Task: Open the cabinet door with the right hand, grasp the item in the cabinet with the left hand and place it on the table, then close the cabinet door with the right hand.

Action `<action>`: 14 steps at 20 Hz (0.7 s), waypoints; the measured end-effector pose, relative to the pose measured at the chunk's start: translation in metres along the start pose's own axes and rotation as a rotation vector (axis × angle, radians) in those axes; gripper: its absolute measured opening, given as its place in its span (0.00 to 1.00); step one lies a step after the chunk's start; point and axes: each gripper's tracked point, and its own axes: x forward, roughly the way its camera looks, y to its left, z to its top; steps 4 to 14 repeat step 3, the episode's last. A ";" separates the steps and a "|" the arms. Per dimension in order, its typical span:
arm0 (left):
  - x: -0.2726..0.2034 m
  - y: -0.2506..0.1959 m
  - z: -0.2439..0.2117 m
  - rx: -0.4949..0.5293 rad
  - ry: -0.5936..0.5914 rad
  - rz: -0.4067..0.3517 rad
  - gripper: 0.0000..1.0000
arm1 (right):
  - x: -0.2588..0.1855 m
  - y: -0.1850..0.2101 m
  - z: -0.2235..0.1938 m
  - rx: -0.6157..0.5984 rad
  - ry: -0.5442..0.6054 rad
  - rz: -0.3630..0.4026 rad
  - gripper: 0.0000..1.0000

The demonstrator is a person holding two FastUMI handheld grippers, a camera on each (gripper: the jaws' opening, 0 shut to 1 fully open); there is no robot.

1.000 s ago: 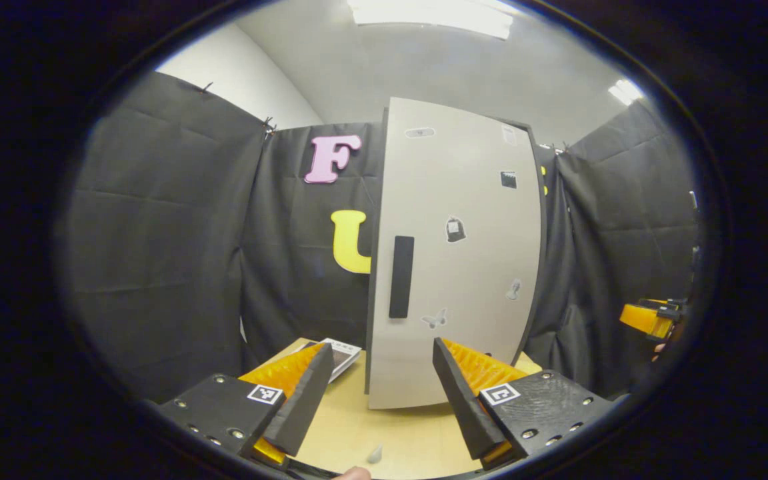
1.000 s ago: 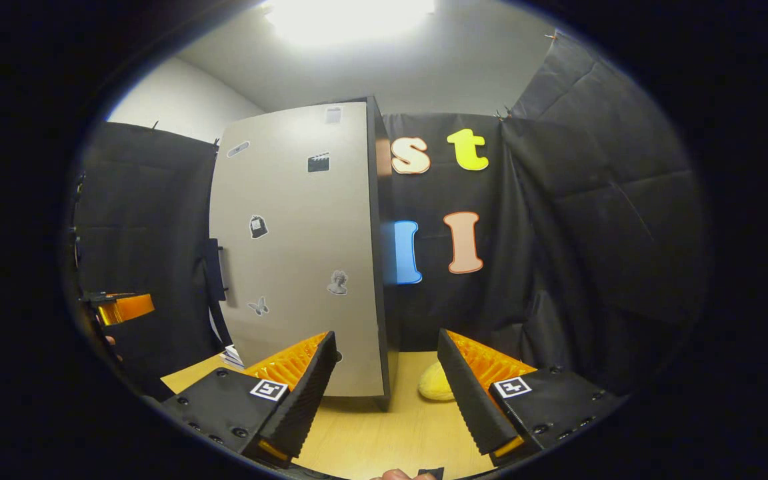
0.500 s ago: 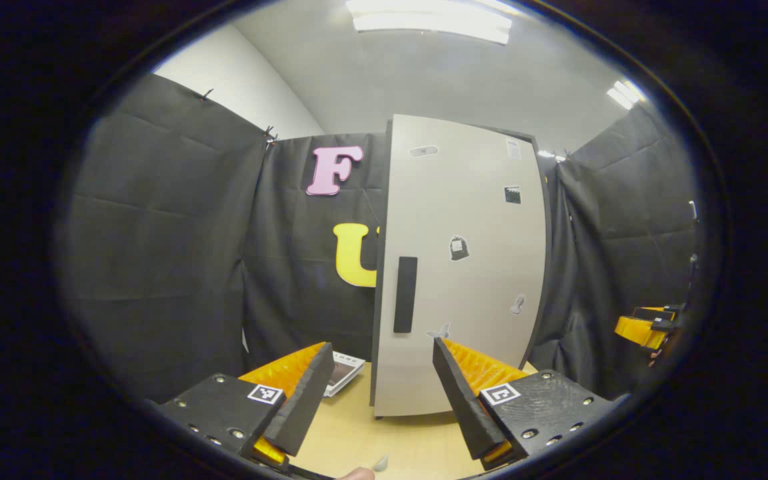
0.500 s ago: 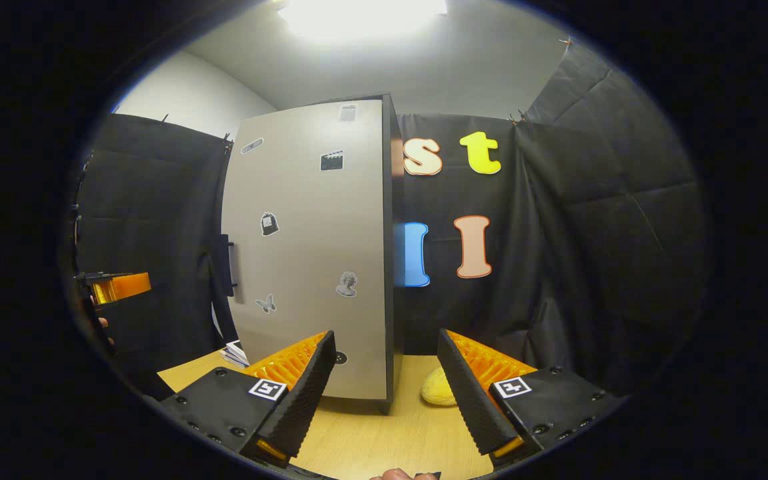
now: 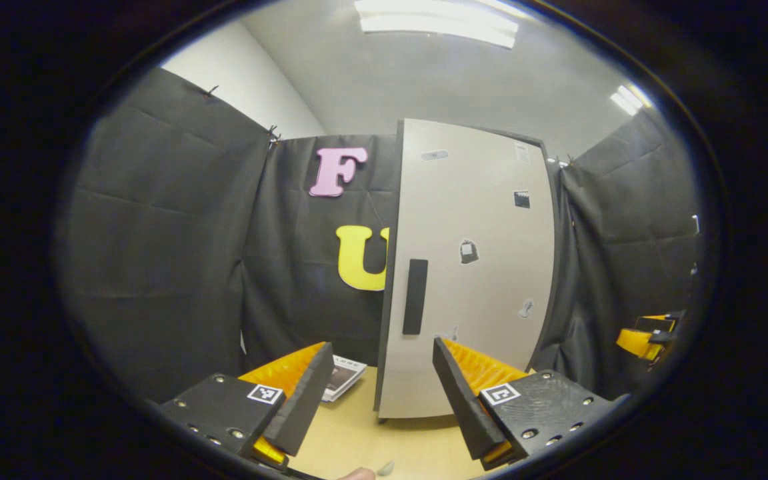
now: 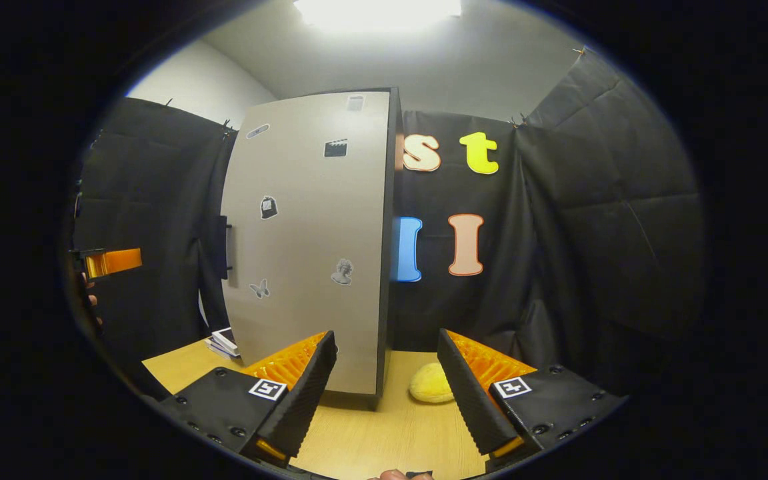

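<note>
Cabinet point(image 5: 471, 267) upright on the table point(image 5: 351, 440), door point(image 6: 311, 240) shut, dark handle point(image 5: 415, 297) on its left edge. Item inside hidden. Left gripper point(image 5: 379, 400) spread, empty, short of the door's lower front. Right gripper point(image 6: 384, 393) spread, empty, near the cabinet's right corner. Yellow lump point(image 6: 432, 387) on the table right of the cabinet; booklets point(image 5: 344, 375) to its left.

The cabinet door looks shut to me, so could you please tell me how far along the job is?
Nothing looks done: the cabinet door is closed, its handle untouched. The right hand-held gripper is open and short of the door; the left hand-held gripper is open and empty over the table. Left: opening, taking the item out, setting it down, closing.
</note>
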 end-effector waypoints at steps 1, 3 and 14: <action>0.000 0.002 0.000 0.006 0.000 -0.003 0.92 | -0.001 -0.001 0.001 0.001 -0.003 -0.008 0.97; 0.003 0.005 0.001 0.030 0.001 -0.008 0.90 | 0.001 -0.002 0.003 0.008 -0.011 -0.023 0.97; 0.003 0.005 0.001 0.030 0.001 -0.008 0.90 | 0.001 -0.002 0.003 0.008 -0.011 -0.023 0.97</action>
